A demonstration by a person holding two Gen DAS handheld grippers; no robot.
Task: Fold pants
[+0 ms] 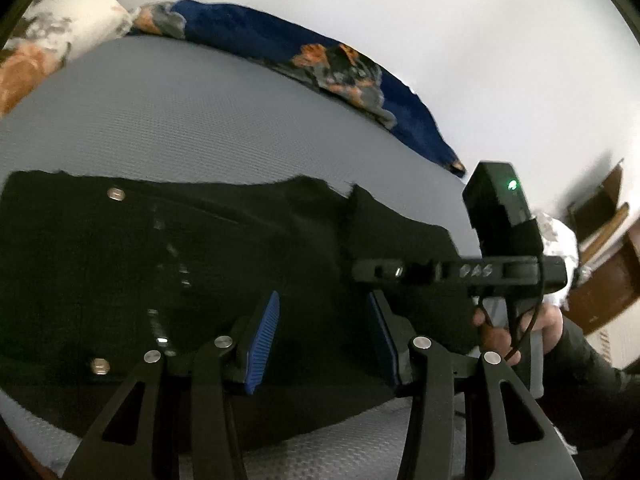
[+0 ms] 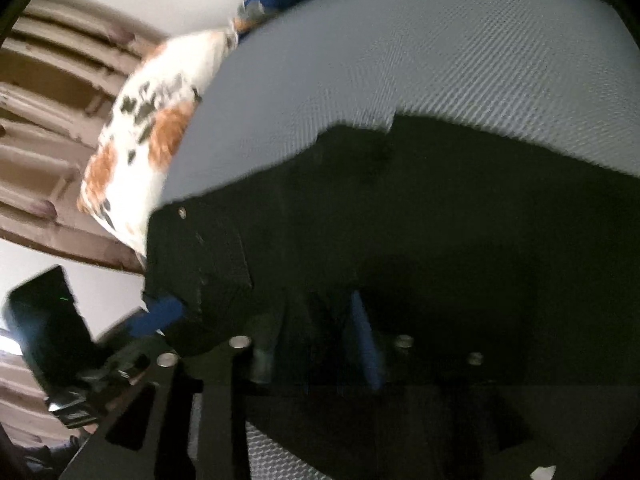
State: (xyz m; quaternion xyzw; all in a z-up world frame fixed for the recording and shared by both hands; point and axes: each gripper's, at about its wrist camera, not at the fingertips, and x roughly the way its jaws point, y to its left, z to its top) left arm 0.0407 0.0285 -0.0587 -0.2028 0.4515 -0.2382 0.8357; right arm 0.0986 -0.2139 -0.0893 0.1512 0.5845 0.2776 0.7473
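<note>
Black pants [image 1: 180, 264] flat on bed [image 1: 200, 120], long axis left–right. Left gripper [image 1: 324, 336] over waist end, jaws apart, empty. Right gripper [image 2: 316, 344] low over pants, grip unclear.

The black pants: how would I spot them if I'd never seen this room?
Find the grey textured mattress. Along its far edge lie a blue floral blanket and a white floral pillow. The black pants lie nearer, flat, the only plain dark cloth, with metal rivets.
</note>
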